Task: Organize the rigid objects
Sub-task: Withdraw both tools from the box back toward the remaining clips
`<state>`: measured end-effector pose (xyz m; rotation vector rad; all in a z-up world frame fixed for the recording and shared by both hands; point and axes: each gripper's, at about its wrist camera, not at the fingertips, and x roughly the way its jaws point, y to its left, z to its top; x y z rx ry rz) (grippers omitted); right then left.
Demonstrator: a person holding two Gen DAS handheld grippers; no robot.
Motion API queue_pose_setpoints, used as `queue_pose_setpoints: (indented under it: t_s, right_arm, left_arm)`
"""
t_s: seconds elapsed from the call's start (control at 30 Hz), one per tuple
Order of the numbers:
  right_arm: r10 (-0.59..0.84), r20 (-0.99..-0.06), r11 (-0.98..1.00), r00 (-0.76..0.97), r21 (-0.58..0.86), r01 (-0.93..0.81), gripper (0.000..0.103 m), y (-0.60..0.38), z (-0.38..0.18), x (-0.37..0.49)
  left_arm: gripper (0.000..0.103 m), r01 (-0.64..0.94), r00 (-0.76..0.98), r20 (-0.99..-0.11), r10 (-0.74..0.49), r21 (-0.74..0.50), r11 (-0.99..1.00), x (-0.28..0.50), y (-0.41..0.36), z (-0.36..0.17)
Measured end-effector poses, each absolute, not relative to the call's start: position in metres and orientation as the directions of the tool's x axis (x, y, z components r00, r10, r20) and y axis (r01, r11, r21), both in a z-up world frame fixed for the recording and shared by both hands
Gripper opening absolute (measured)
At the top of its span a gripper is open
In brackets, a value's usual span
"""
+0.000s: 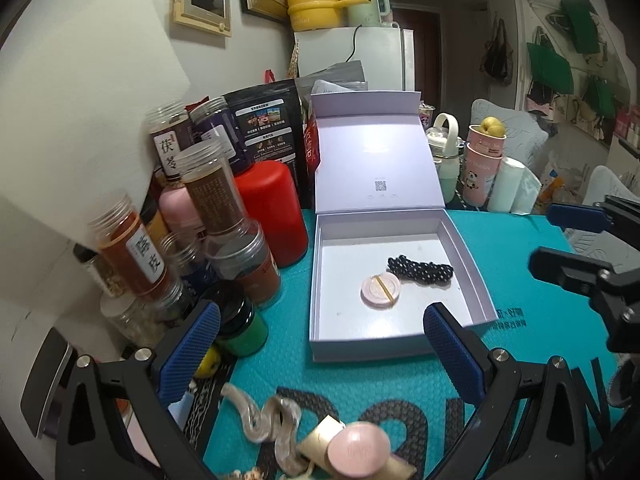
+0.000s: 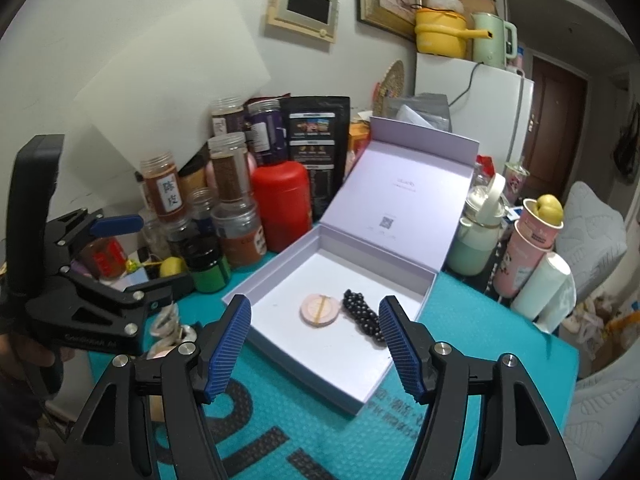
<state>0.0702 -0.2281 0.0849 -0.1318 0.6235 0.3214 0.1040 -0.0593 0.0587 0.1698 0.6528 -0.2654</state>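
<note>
Inside the lavender box (image 1: 466,276), a pink compact (image 1: 380,291) is sitting beside a black scrunchie (image 1: 420,270); left gripper (image 1: 320,340) and right gripper (image 2: 314,350) are hovering spread, holding nothing.

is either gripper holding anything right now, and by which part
Nothing is held. The left gripper and the right gripper both stand open with nothing between the blue pads. The round pink compact lies untouched in the open lilac cardboard box.
</note>
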Motion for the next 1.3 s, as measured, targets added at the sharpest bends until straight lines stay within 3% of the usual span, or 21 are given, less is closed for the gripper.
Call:
queue_pose_setpoints:
  t_s: [0.13, 0.23, 0.73, 1.3]
  right_arm:
    - [0.274, -0.581, 0.936, 0.766, -0.023, -0.352, 0.067, -0.219, 0.087, 0.056]
    - [0.286, -0.565, 0.931, 0.774, -0.028, -0.365, 0.073, -0.212, 0.088, 0.043]
    - [0.368, -0.569, 0.887, 0.736, -0.021, -0.460, 0.073, -0.169, 0.071, 0.004]
    - [0.408, -0.626, 0.858, 0.665, 0.013, -0.514, 0.073, -0.132, 0.025, 0.006]
  left_arm:
    - [0.103, 0.287, 0.772, -0.609, -0.184, 0.075, 0.955, 0.085, -0.050, 0.062]
    - [0.103, 0.277, 0.779, -0.604, -0.168, 0.092, 0.956, 0.071, -0.042, 0.063]
    - [0.103, 0.230, 0.808, -0.577, -0.118, 0.125, 0.965, 0.027, 0.004, 0.055]
    - [0.103, 0.218, 0.749, -0.654, -0.106, 0.092, 0.972, 0.014, 0.040, 0.010]
